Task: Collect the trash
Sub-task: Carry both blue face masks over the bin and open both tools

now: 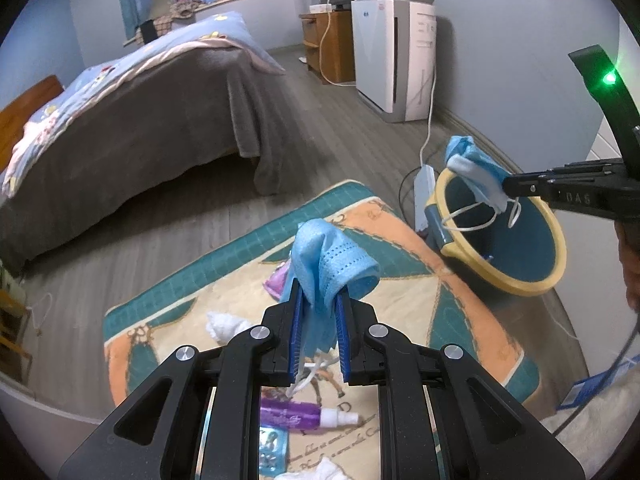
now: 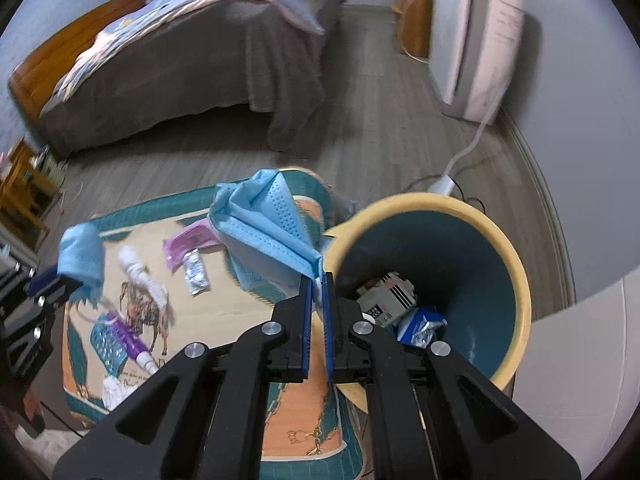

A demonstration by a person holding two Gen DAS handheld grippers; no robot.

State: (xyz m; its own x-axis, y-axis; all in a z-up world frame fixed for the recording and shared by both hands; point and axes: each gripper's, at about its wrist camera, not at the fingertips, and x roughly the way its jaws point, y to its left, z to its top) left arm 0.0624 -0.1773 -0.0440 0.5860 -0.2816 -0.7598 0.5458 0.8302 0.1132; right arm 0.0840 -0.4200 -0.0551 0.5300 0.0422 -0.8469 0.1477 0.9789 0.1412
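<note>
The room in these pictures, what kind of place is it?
Most likely a bedroom at home: a bed with a blue quilt, a wooden nightstand, and a patterned rug on wood flooring beside a trash bin.

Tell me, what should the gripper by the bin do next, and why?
Probably open the right gripper and let its mask drop. It is shut on the mask, and the left camera shows it hanging over the bin, which already holds trash. The left gripper holds another mask.
</note>
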